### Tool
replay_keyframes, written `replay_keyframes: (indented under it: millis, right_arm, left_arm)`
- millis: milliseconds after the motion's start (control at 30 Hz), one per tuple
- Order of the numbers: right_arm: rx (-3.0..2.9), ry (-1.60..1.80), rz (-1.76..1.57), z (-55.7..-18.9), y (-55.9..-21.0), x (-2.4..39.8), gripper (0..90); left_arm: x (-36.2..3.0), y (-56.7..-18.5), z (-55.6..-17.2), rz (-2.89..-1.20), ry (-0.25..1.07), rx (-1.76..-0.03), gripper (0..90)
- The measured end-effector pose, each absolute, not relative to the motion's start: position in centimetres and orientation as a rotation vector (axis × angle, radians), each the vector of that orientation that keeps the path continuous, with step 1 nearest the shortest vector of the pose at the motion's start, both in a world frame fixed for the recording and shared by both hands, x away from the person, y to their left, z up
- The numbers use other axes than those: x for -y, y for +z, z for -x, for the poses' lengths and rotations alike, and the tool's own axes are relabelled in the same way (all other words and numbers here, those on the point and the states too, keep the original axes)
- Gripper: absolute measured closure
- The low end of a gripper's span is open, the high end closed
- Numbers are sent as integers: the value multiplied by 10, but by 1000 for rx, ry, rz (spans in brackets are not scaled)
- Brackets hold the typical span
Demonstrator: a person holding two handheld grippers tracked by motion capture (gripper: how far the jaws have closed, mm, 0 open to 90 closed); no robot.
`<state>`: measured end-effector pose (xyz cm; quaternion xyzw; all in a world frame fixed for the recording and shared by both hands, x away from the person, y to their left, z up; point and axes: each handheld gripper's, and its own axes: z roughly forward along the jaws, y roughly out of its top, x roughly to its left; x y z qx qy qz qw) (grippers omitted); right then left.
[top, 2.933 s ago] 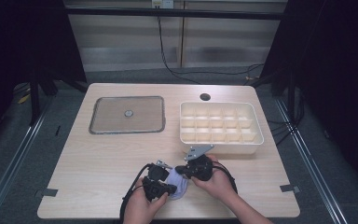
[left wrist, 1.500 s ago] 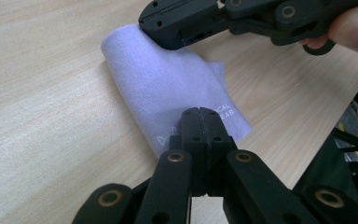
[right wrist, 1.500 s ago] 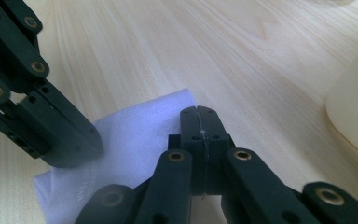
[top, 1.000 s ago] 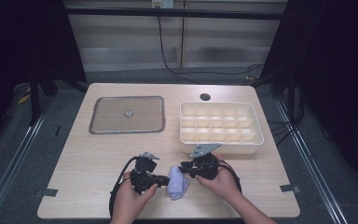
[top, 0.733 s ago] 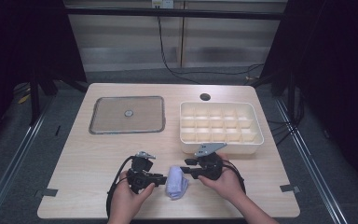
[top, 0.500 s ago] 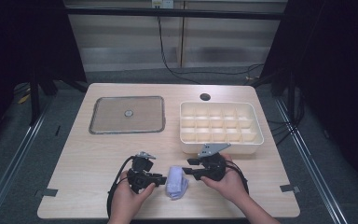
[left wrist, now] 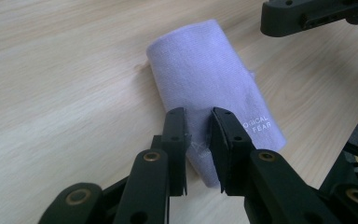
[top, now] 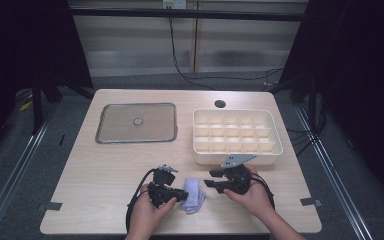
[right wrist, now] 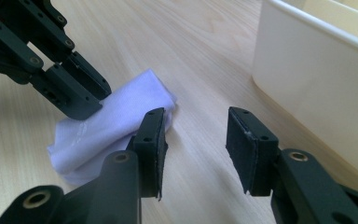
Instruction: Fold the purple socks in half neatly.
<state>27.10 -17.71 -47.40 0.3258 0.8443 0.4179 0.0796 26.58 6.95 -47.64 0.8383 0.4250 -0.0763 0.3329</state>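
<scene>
A folded lavender cloth [top: 194,195] lies on the wooden table near its front edge. My left gripper [top: 182,195] comes at it from the left. In the left gripper view its jaws [left wrist: 198,116] stand a narrow gap apart over the near end of the cloth [left wrist: 205,79], having just been closing; the cloth lies flat between them, unpinched. My right gripper [top: 207,181] is just right of the cloth, and its jaws have just been opening. In the right gripper view they [right wrist: 196,121] stand wide with bare table between them, the cloth [right wrist: 112,116] beside the left jaw.
A white compartment box [top: 205,156] stands just behind the right hand, its wall [right wrist: 317,60] close to the right jaw. A flat grey lid [top: 136,122] lies at the back left. A round hole [top: 220,104] is near the table's far edge.
The right gripper has opened, let go of the cloth and drawn off to the right. The left gripper has moved right, onto the cloth's end. The cloth now lies flat on the table.
</scene>
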Motion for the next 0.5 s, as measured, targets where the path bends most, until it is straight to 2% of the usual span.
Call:
replay_keyframes:
  millis: [333,500]
  right_arm:
    - [-2498,1243,-1010,-269,-470,196,578]
    - [-2494,1243,-1026,-266,-468,206,574]
  left_arm:
    - [-31,-478,-269,-2183,-250,-1083,771]
    - [-29,-476,-269,-2176,-252,-1081,744]
